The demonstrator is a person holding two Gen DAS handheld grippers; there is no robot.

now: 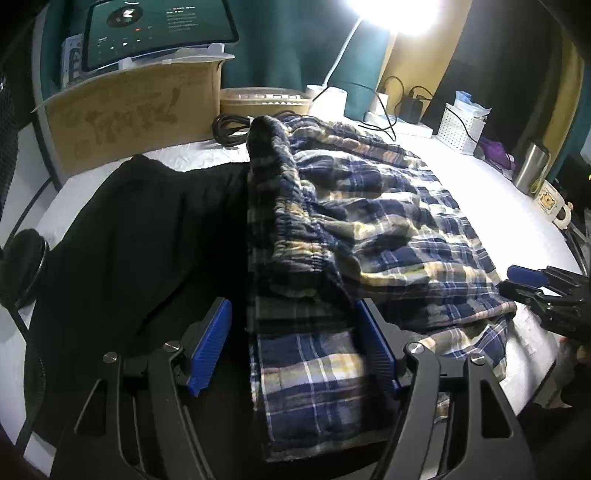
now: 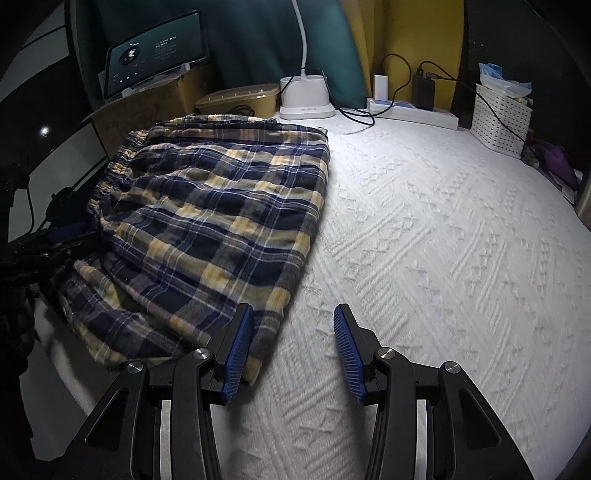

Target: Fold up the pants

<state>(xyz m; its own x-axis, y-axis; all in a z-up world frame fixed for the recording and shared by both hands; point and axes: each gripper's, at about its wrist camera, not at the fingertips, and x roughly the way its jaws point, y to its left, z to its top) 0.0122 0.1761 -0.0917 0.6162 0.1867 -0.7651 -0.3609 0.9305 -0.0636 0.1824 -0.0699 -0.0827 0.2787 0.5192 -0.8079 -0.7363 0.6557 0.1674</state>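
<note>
The folded navy, yellow and white plaid flannel pants lie on the white counter with its raised woven pattern, and everything else in the room sits around them. Their gathered elastic waistband bunches up into a ridge along the pants' left edge, and a lower layer of the same plaid spreads out beneath the near end.

The left tool hangs over that near end with its blue ribbed pads spread wide, one on each side of the plaid strip. The pads do not press the cloth, so the tool is released and holds nothing.

The right tool is at the pants' near right corner. Its left pad stands over the edge of the plaid, its right pad over the bare counter beside the pants. It too is released, with nothing gripped.

Just left of the pants lies a black garment, touching them along the waistband side. Beyond the pants' far end stand a brown cardboard box with a lit tablet screen propped on top, a tan lidded container and a white lamp base. Well to the right of the pants, at the counter's far edge, stands a white perforated plastic basket.
</note>
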